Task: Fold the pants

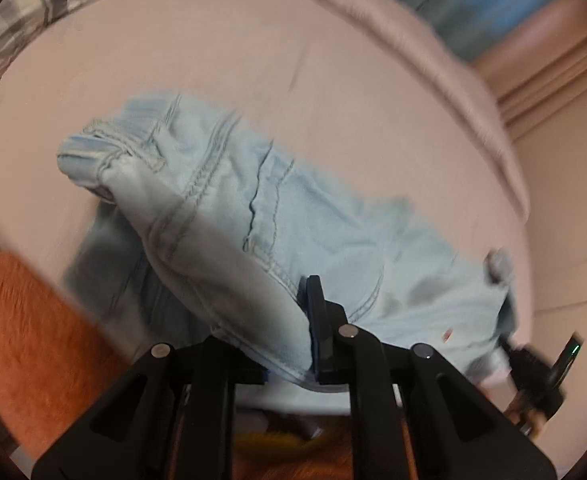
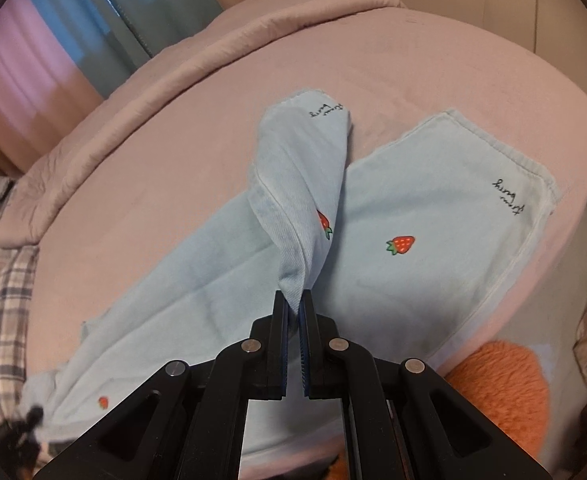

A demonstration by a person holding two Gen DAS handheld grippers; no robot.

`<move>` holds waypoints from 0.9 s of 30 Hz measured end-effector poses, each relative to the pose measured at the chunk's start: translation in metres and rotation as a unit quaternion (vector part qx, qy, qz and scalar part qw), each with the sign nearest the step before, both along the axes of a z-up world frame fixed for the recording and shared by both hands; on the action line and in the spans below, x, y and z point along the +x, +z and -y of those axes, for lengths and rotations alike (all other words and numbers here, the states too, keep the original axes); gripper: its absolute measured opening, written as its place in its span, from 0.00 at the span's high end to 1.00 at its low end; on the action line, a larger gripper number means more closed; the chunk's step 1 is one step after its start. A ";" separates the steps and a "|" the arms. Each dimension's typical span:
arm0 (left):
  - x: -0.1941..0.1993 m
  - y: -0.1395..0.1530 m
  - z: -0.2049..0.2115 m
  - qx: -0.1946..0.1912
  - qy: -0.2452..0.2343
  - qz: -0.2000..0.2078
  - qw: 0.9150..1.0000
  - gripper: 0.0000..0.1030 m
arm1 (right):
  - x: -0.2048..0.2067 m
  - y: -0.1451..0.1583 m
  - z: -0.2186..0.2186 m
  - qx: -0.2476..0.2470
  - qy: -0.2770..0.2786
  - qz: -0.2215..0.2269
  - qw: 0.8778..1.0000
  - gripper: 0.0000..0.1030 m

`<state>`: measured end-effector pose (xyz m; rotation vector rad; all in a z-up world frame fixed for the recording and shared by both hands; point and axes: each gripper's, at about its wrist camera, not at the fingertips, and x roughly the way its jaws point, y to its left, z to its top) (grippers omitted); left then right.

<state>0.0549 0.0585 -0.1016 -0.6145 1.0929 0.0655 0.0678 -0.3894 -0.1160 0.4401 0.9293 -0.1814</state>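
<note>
A pale pink bedspread (image 2: pixel 181 168) covers the bed where the work takes place, with blue-green curtains (image 2: pixel 141 4) behind it and a plaid cloth (image 2: pixel 7 304) at its edge. In the right wrist view, the right gripper (image 2: pixel 293 304) has its jaws nearly together, pinching a fold of the light blue denim pants (image 2: pixel 433 216); the pinched leg rises as a narrow ridge from the fingertips toward its hem, which bears dark script. Beside that ridge the other leg lies flat on the bedspread, showing an embroidered strawberry (image 2: pixel 400 245) and the same script near its hem. In the left wrist view, which is blurred, the left gripper (image 1: pixel 293 320) is clamped on the waist end of the pants, a bunched fold of denim filling the narrow gap against the one blue-padded finger (image 1: pixel 317 320) that shows; the other finger is hidden by cloth. Past it, the elastic waistband (image 1: pixel 105 152) lies on the bedspread. An orange fuzzy cushion (image 2: pixel 505 388) sits at the near edge of the bed.
</note>
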 end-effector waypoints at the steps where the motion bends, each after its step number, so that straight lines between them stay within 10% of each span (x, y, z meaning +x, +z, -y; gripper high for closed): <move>1: -0.003 -0.008 -0.001 -0.004 0.009 -0.015 1.000 0.87 | 0.000 -0.002 0.001 0.004 -0.002 -0.004 1.000 0.95; 10: 0.019 -0.024 0.004 -0.004 0.010 -0.048 0.999 0.82 | -0.007 -0.016 0.004 0.010 -0.011 -0.032 0.999 0.95; 14: 0.008 -0.021 -0.013 -0.010 0.055 -0.044 0.997 0.54 | -0.017 -0.002 0.010 0.021 -0.009 -0.013 1.000 0.95; 18: 0.003 -0.013 -0.028 0.023 0.090 -0.025 0.995 0.59 | -0.026 0.000 0.012 0.008 -0.012 -0.025 1.000 0.95; 21: 0.005 -0.021 -0.034 0.040 0.089 -0.039 0.994 0.82 | -0.027 -0.013 0.010 -0.011 -0.014 -0.050 0.999 0.95; 27: 0.010 -0.031 -0.033 0.055 0.082 -0.045 0.994 0.82 | -0.018 -0.023 0.003 -0.056 -0.011 -0.089 0.994 0.95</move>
